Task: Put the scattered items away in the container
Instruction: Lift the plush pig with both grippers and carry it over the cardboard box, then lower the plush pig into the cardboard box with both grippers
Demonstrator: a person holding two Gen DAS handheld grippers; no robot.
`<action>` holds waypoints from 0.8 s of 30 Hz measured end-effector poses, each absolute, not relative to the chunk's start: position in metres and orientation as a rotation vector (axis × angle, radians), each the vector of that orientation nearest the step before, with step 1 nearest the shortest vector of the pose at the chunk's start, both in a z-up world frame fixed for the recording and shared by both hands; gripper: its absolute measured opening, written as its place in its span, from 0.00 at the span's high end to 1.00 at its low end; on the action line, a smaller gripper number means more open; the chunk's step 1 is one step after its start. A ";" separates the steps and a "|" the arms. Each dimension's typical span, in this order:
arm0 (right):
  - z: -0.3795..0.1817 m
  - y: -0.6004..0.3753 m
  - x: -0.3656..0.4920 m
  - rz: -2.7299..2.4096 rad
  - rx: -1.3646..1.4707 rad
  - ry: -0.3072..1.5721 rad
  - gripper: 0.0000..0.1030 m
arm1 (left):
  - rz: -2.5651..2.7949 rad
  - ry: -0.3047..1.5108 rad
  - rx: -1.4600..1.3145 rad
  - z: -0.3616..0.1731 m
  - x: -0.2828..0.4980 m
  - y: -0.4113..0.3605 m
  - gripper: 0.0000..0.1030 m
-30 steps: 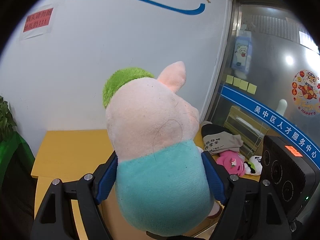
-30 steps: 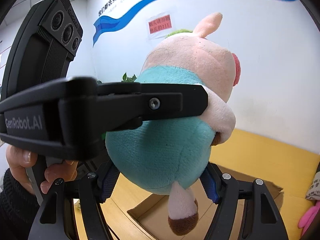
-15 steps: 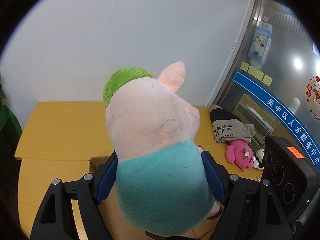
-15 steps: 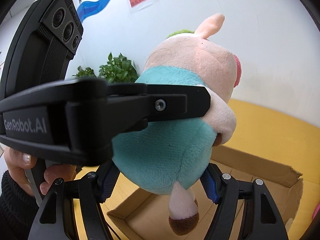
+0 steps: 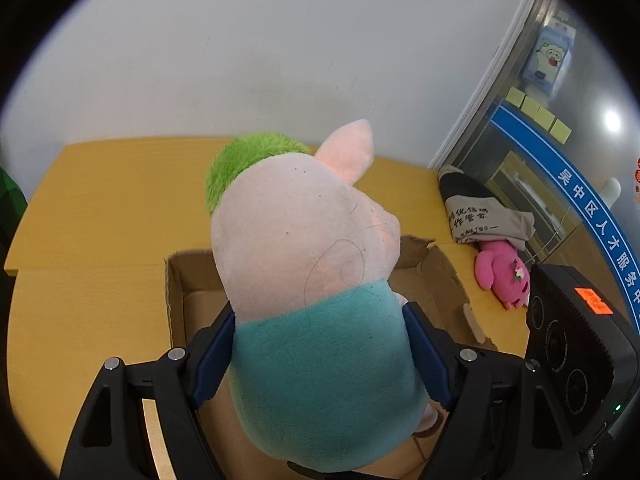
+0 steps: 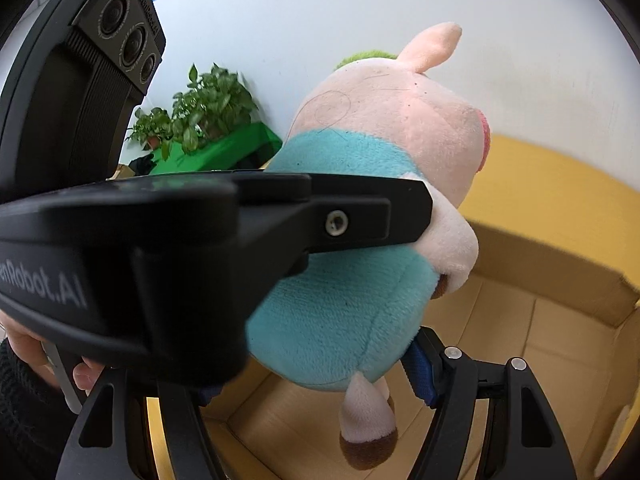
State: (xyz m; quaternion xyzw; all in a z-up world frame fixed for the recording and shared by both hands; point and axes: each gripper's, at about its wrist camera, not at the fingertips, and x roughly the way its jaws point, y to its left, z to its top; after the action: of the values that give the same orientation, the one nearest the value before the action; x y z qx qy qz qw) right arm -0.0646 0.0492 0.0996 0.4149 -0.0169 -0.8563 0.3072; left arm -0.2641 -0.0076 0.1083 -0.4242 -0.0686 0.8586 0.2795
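A plush pig (image 5: 312, 280) with a pink head, green tuft and teal body hangs above the open cardboard box (image 5: 176, 280). My left gripper (image 5: 320, 344) is shut on its teal body, blue pads pressed into both sides. In the right wrist view the pig (image 6: 380, 160) also sits between the fingers of my right gripper (image 6: 316, 360), which grips the lower body. Its left pad is hidden behind the left gripper's black finger (image 6: 320, 216). The pig's feet dangle over the box floor (image 6: 500, 340).
The box stands on a yellow table (image 5: 100, 220) against a white wall. A pink plush toy (image 5: 502, 276) and a grey and black cloth item (image 5: 476, 212) lie right of the box. Potted plants (image 6: 200, 112) stand at the far left. A hand (image 6: 24, 344) holds the left gripper.
Both grippers have come down together with the pig. The box, barely seen before, now lies directly beneath the toy, and the wall signs have left the view.
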 end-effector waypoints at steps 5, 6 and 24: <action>0.067 0.045 -0.057 -2.227 1.177 -0.080 0.26 | 2.262 -0.191 -1.229 0.080 -0.270 -0.003 0.23; 0.060 0.044 -0.055 -2.220 1.192 -0.084 0.26 | 2.255 -0.192 -1.244 0.075 -0.270 -0.002 0.23; 0.026 0.083 -0.117 -2.148 1.339 -0.094 0.26 | 2.177 -0.212 -1.413 0.020 -0.277 -0.017 0.23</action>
State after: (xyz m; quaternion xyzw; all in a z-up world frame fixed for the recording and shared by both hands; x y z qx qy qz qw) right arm -0.1165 0.0828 0.0265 0.5042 -0.0354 -0.8091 0.2998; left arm -0.2770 -0.0168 0.0196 -0.5231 -0.0784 0.8060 0.2656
